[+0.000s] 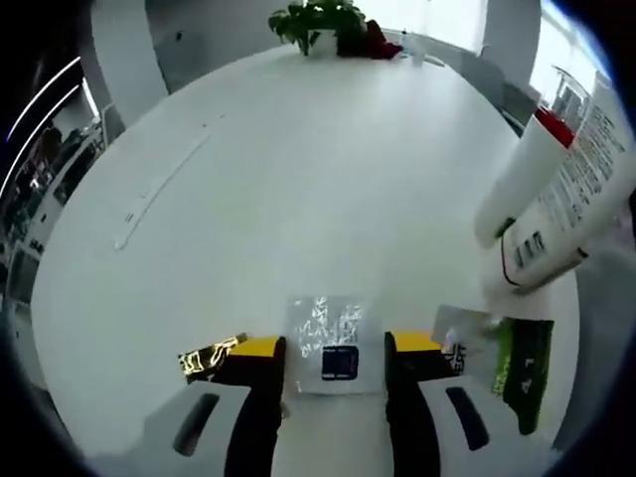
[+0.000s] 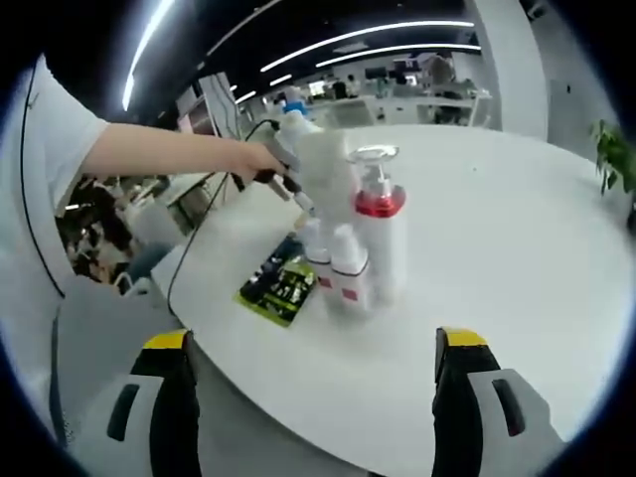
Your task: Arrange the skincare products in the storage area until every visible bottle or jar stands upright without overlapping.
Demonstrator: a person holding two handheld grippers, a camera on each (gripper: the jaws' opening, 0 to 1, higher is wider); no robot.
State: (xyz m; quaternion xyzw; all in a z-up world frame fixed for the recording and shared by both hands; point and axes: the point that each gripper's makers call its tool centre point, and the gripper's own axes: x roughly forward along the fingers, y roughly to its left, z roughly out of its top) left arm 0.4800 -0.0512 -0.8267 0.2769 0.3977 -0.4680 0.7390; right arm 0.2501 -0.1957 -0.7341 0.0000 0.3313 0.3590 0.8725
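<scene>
In the left gripper view my left gripper (image 1: pixel 333 348) is open and low over the white table (image 1: pixel 298 179). A silver sachet (image 1: pixel 323 323) lies flat between its jaws. Tall white bottles (image 1: pixel 561 189), one with a red collar, stand close on the right. In the right gripper view my right gripper (image 2: pixel 318 343) is open with nothing between its jaws, short of the table edge. Ahead stand a pump bottle with a red collar (image 2: pixel 380 238) and small white bottles (image 2: pixel 335 266), all upright in a tight cluster.
A gold and black sachet (image 1: pixel 204 360), a small silver one (image 1: pixel 459 328) and a green and black one (image 1: pixel 525 373) lie near the left jaws. Green sachets (image 2: pixel 281 286) lie left of the bottles. A person's hand (image 2: pixel 253 159) reaches over them. A potted plant (image 1: pixel 323 25) stands far across.
</scene>
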